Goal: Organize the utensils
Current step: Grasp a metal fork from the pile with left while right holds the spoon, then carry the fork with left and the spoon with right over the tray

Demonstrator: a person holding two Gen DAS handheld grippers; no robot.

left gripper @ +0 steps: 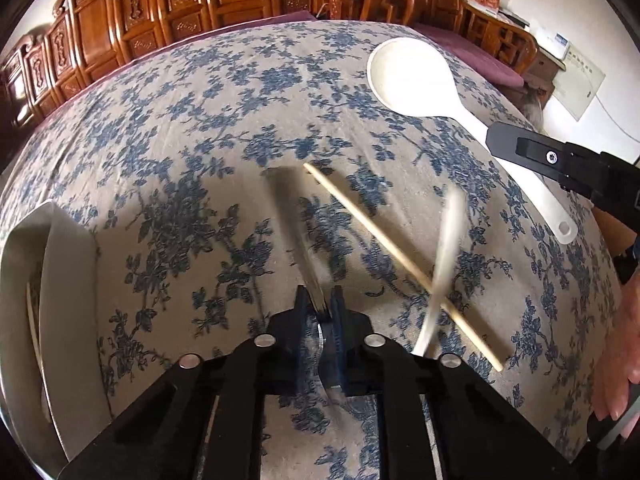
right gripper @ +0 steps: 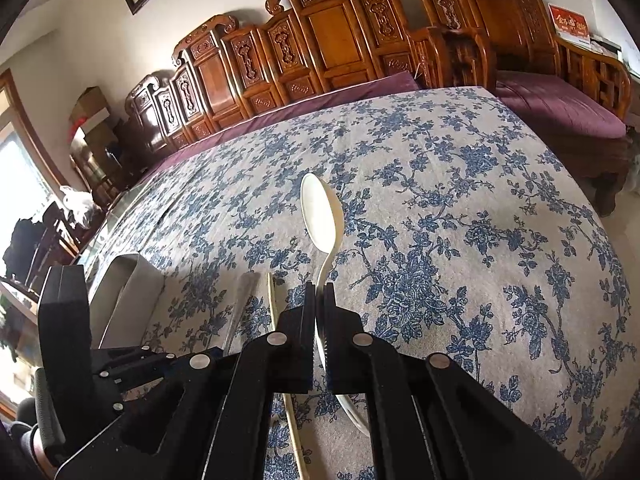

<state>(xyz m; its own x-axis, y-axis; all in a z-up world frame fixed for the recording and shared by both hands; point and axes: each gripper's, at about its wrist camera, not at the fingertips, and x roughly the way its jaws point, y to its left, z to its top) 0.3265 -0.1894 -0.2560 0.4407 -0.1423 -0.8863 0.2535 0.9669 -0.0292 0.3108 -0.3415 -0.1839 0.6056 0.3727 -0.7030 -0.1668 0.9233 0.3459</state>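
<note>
My left gripper (left gripper: 320, 294) is shut on a thin metal utensil (left gripper: 292, 216), blurred by motion, that points forward above the floral tablecloth. My right gripper (right gripper: 319, 290) is shut on the handle of a white rice paddle (right gripper: 322, 212) and holds it above the cloth; the paddle also shows in the left wrist view (left gripper: 412, 76). A wooden chopstick (left gripper: 400, 264) lies on the cloth, and it shows in the right wrist view (right gripper: 274, 304). A blurred pale utensil (left gripper: 442, 264) crosses over the chopstick. A white tray (left gripper: 60, 300) stands at the left.
The table is covered by a blue floral cloth (right gripper: 460, 240). The white tray also shows in the right wrist view (right gripper: 128, 300). Carved wooden furniture (right gripper: 320, 40) and a purple-cushioned bench (right gripper: 560, 100) stand behind the table. The other gripper body (right gripper: 64, 340) is at left.
</note>
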